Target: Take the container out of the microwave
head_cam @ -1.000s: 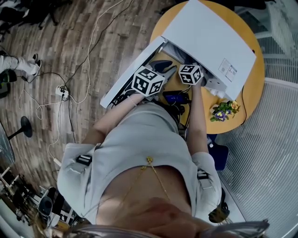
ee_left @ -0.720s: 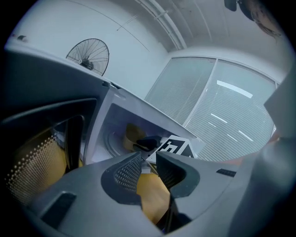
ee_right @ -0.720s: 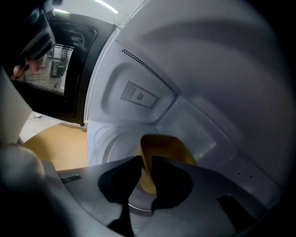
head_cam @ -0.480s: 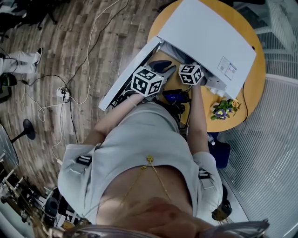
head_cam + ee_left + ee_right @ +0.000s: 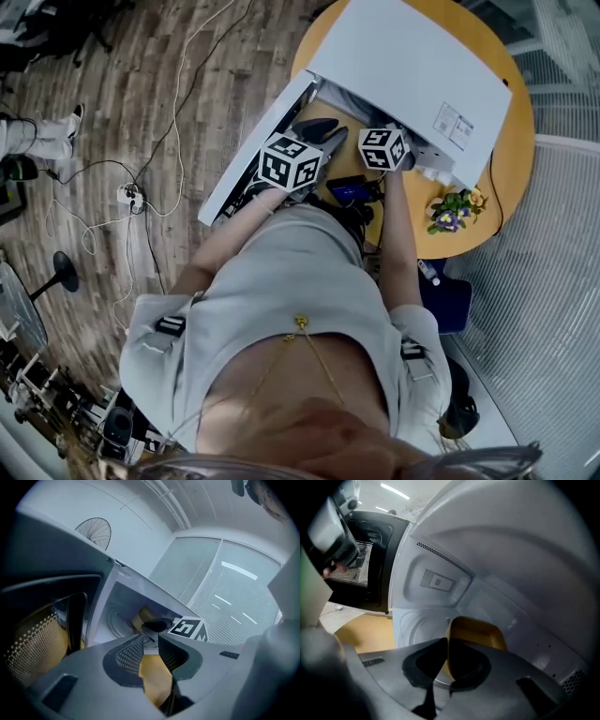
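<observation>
Jaws of right gripper [image 5: 446, 649] just closing on container [image 5: 480, 632] rim.

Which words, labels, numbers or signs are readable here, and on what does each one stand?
No text is readable.
Sticker on top of the microwave: print too small to read.
Left marker cube, right marker cube: black-and-white square patterns, no letters or numbers.

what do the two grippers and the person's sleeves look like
The left tool and right tool are grey plastic with dark textured pads, each carrying a white cube of black square markers. Short light-grey sleeves with black tabs.
</observation>
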`<control>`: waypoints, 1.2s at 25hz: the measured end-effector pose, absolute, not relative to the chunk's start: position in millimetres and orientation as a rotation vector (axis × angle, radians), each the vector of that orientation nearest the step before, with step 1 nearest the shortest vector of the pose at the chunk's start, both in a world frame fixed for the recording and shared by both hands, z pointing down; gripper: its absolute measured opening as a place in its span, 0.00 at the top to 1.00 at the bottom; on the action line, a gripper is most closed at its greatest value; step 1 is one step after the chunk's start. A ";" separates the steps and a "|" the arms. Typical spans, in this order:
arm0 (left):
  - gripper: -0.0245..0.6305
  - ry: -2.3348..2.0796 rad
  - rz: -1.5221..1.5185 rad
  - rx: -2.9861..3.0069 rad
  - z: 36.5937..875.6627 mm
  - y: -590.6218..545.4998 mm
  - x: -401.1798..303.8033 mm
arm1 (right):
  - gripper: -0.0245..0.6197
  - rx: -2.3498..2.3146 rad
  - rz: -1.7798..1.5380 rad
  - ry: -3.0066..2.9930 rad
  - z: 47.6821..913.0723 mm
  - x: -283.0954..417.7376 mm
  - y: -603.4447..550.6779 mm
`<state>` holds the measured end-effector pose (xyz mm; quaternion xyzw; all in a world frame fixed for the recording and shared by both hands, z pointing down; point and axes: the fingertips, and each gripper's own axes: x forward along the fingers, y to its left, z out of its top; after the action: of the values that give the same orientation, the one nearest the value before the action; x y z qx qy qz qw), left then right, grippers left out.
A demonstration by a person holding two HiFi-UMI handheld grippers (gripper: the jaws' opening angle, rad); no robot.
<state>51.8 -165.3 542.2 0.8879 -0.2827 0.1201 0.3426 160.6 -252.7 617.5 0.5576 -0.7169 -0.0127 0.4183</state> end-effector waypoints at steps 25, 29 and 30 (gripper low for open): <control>0.81 -0.741 0.312 2.333 538.6 -154.7 48.3 | 0.91 1.358 -0.027 -1.852 597.7 138.3 -201.3; 0.81 -0.744 0.307 2.336 537.6 -152.4 47.5 | 0.91 1.337 -0.028 -1.857 595.8 133.3 -193.4; 0.81 -0.744 0.304 2.335 537.8 -151.7 47.0 | 0.91 1.332 -0.026 -1.859 595.3 131.7 -191.2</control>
<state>47.0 -151.7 537.8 0.8926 -0.2844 0.1163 0.3299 131.7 -191.2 595.3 0.5300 -0.7399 -0.0103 0.4143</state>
